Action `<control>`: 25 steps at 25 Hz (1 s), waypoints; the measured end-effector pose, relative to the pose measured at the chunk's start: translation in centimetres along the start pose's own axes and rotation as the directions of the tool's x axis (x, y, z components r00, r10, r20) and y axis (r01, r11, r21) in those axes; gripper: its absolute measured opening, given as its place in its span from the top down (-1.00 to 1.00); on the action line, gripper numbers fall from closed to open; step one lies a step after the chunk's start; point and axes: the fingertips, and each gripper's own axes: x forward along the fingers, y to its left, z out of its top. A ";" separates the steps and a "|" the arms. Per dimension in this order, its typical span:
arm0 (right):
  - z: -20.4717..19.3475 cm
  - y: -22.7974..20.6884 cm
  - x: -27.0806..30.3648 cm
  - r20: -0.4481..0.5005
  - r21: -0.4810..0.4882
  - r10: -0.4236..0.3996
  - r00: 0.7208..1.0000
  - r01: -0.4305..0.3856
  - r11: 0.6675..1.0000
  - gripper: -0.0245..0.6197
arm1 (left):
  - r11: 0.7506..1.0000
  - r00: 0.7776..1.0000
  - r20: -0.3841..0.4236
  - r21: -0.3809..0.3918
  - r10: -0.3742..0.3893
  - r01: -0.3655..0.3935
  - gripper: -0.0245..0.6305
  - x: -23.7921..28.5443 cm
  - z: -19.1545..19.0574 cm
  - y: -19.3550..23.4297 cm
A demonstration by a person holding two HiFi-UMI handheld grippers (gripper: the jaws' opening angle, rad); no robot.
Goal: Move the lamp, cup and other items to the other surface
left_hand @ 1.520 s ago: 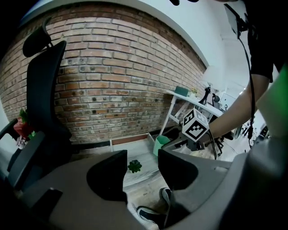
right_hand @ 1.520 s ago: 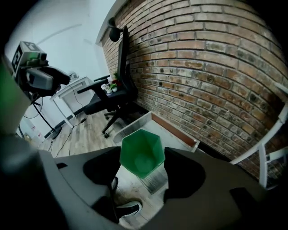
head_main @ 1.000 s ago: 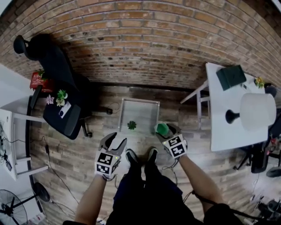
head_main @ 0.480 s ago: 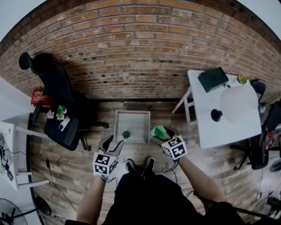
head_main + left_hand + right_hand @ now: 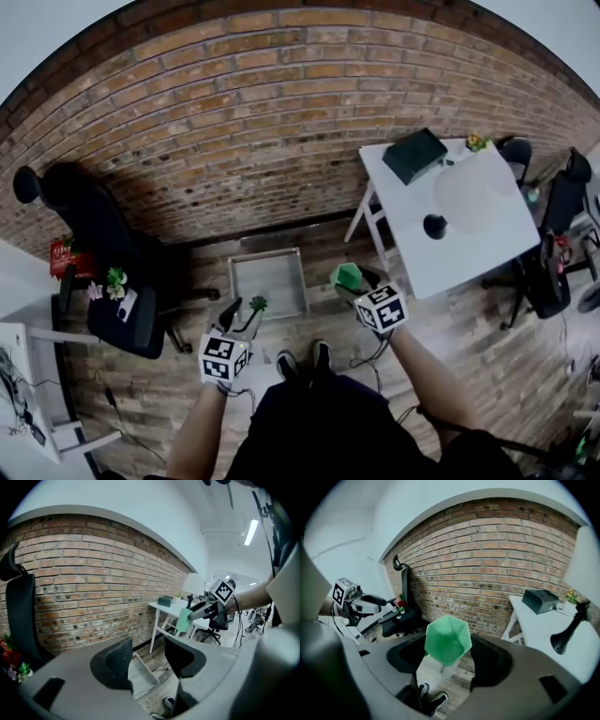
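left gripper: hanging over the floor ahead of the person's shoes; jaws are standing well apart and gripping nothing. Its own view is showing only tray and floorboards through the gap.
right gripper: jaws are standing wide and pressing on the green cup, carrying it in the air to the right of the tray, on the white table's side.
green cup: sitting tilted between the right pads, its six-sided mouth facing that gripper's camera; resting on no surface. Also showing in the head view and the left gripper view.
tray: lying flat on the wood floor near the brick wall, just ahead of the shoes.
small green plant: lying at the tray's near edge, showing just beside the left gripper's tips in the head view; can't tell if touching.
white table: standing at the right, one end reaching toward the wall.
lamp: standing upright on the white table, its white shade overhanging a black base.
dark box: lying on the table's corner toward the wall.
tiny plant: sitting on the table just beyond the box.
office chair: standing at the left by the wall, holding a few small items on its seat.
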 end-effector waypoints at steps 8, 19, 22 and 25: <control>-1.7 -6.7 -6.2 0.016 0.105 -0.203 0.979 0.201 0.974 -0.01 | 0.988 0.990 -0.019 0.057 -0.142 0.142 0.29 3.0 0.5 -2.5; -6.5 -18.7 -13.2 0.010 0.210 -0.340 0.940 0.330 0.920 -0.02 | 0.977 0.983 -0.026 0.108 -0.182 0.184 0.29 8.8 3.4 -7.7; -7.5 -22.3 -14.5 -0.004 0.210 -0.348 0.938 0.341 0.916 -0.02 | 0.980 0.985 -0.027 0.099 -0.170 0.172 0.29 10.6 4.3 -9.5; -9.4 -25.8 -15.5 -0.026 0.218 -0.350 0.936 0.348 0.912 -0.02 | 0.981 0.986 -0.040 0.101 -0.163 0.166 0.29 12.4 4.8 -11.7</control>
